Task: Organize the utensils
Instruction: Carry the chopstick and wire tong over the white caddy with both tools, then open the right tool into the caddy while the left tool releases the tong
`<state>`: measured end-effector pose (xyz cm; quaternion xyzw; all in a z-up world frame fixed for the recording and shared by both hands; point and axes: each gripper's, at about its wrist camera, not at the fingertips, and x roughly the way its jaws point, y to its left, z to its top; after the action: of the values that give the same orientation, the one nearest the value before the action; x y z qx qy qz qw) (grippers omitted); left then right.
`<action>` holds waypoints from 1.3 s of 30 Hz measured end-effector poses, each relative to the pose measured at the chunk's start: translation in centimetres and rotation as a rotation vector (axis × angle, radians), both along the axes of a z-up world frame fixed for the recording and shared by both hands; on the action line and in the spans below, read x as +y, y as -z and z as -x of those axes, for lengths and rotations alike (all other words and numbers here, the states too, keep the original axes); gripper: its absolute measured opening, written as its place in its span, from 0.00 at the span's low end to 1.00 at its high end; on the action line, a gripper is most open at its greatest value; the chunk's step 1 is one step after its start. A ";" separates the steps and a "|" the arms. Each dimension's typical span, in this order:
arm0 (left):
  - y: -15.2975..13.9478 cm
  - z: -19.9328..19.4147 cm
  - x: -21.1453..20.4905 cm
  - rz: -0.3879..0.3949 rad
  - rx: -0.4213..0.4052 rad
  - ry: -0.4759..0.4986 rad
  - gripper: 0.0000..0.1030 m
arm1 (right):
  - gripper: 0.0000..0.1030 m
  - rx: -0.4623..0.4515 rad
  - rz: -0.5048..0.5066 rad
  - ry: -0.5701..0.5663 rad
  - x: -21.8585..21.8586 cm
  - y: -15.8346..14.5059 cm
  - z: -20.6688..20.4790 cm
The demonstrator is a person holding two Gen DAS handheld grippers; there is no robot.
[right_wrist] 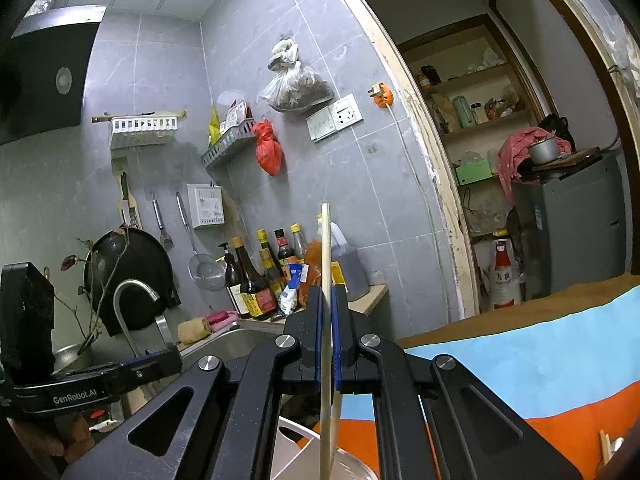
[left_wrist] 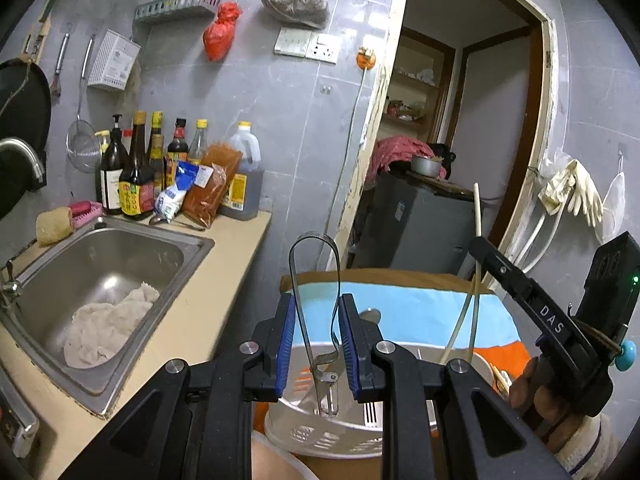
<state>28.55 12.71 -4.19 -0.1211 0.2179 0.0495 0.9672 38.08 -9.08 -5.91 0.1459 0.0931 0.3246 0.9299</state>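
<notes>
In the left wrist view my left gripper (left_wrist: 317,334) is shut on a metal peeler (left_wrist: 320,304) with a looped steel handle, held upright over a round white slotted utensil basket (left_wrist: 320,436). In the right wrist view my right gripper (right_wrist: 328,332) is shut on a pair of pale chopsticks (right_wrist: 326,320) that stand upright, lower ends over a white container (right_wrist: 296,452). The right gripper's body (left_wrist: 560,320) and the chopsticks (left_wrist: 477,264) also show at the right of the left wrist view.
A steel sink (left_wrist: 192,240) with a white cloth (left_wrist: 108,328) lies to the left, with sauce bottles (left_wrist: 136,176) behind it on the beige counter (left_wrist: 224,280). A blue and orange cloth (left_wrist: 420,312) covers the surface under the basket. An open doorway (left_wrist: 460,120) is behind.
</notes>
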 end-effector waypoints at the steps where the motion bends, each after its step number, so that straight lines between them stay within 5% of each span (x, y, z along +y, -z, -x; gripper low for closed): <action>1: 0.1 0.0 0.0 0.002 0.007 0.002 0.20 | 0.04 0.001 0.002 0.000 0.0 0.1 0.0; 12: 0.8 0.0 -0.5 0.024 0.054 0.018 0.20 | 0.05 0.028 0.020 -0.006 -0.2 0.8 -0.1; 15: 0.9 0.0 -0.3 0.041 0.063 0.023 0.22 | 0.16 0.037 0.028 -0.006 -0.4 1.0 0.2; 16: 0.8 0.0 -0.3 0.046 0.059 0.023 0.26 | 0.25 0.039 0.028 -0.006 -0.5 1.0 0.3; 19: 0.5 0.4 -0.2 0.072 0.038 0.021 0.43 | 0.30 0.049 0.023 -0.006 -0.9 1.0 0.5; 26: -0.8 0.8 -0.8 0.082 0.006 0.009 0.51 | 0.36 0.043 0.021 0.024 -2.4 -0.6 1.6; 34: -3.4 1.2 -4.1 0.073 -0.078 0.022 0.79 | 0.73 0.013 0.028 0.120 -6.8 -4.4 3.4; 39: -4.7 1.6 -7.0 0.061 -0.147 0.020 0.97 | 0.86 -0.008 0.047 0.187 -10.4 -6.8 4.9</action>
<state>26.98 5.71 0.54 -0.1515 0.1489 0.0241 0.9769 33.17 -19.51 0.85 0.1308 0.0830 0.2344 0.9597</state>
